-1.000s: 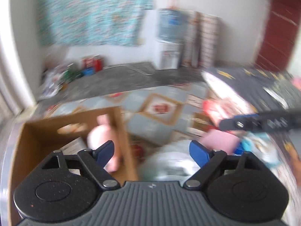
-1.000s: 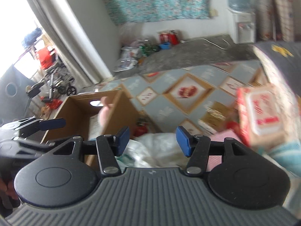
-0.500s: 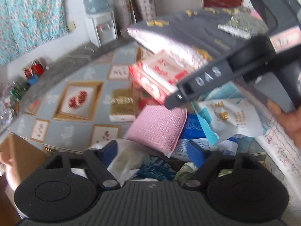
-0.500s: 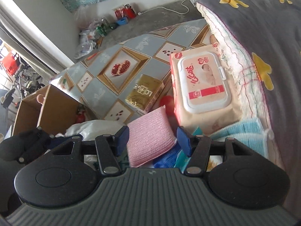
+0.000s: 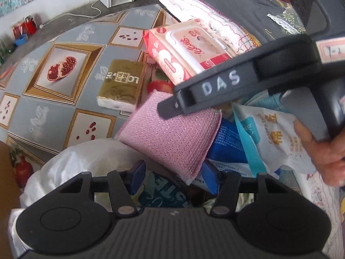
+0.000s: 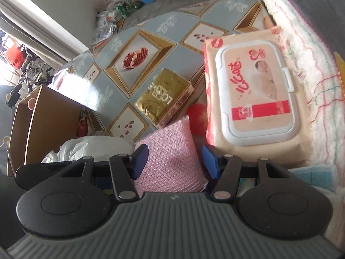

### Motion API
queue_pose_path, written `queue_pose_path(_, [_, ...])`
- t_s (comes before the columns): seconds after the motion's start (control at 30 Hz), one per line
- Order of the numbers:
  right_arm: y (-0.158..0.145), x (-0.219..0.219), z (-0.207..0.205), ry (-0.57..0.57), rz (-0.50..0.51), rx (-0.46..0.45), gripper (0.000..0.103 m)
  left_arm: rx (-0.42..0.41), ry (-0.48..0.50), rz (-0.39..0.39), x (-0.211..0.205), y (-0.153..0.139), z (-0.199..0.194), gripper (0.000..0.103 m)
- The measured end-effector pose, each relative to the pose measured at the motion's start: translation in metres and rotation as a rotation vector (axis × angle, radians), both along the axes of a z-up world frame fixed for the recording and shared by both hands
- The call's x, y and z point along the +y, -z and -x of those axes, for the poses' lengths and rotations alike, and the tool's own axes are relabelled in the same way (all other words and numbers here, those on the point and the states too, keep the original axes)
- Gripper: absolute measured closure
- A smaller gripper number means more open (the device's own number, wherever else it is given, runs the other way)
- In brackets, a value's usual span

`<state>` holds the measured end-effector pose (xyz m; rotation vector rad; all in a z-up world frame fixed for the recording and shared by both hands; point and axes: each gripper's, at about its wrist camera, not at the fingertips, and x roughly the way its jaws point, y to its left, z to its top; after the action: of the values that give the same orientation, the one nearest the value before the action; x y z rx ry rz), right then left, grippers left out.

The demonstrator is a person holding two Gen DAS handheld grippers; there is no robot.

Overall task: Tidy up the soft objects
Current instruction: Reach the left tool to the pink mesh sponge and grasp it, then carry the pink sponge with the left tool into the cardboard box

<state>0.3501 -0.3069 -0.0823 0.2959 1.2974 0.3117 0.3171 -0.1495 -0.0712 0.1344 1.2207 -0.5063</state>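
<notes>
A pink sponge pad (image 5: 172,133) lies tilted on a pile of soft packs; it also shows in the right wrist view (image 6: 172,161). My right gripper (image 6: 173,161) is open with its fingers on either side of the pad. My left gripper (image 5: 173,178) is open just below the pad's near corner, over a white plastic bag (image 5: 82,161). A pink wet-wipes pack (image 6: 254,105) and a gold tissue pack (image 6: 166,97) lie beyond. The right gripper's body (image 5: 248,82) crosses the left wrist view above the pad.
A brown cardboard box (image 6: 41,125) stands at the left on the patterned tablecloth (image 5: 64,43). A folded grey quilt (image 5: 226,2) lies at the right. Blue and white packets (image 5: 258,133) sit under the pad. A water dispenser stands by the far wall.
Both grippers swung from the cardboard box toward the pile and came down close. The right gripper's fingers now straddle the pink pad. Both stay open.
</notes>
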Motion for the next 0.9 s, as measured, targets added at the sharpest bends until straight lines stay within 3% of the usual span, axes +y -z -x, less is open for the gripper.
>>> queue_pose_path(0.17, [0.01,0.004,0.001,-0.018,-0.005,0.033,0.05,0.0,-0.021,0.002,-0.002,0.004,-0.004,0.045])
queue_pose_path(0.47, [-0.002,-0.005,0.01,-0.001,-0.028,-0.027,0.07,0.019,-0.095,0.062,0.006,0.003,-0.01,0.044])
queue_pose_path(0.73, [-0.027,-0.023,0.02,0.044,-0.07,-0.064,0.073,-0.021,-0.117,0.118,0.009,-0.018,-0.002,0.046])
queue_pose_path(0.9, [-0.037,-0.039,0.043,0.068,-0.093,-0.063,0.073,-0.026,-0.068,0.142,0.005,-0.028,0.014,0.046])
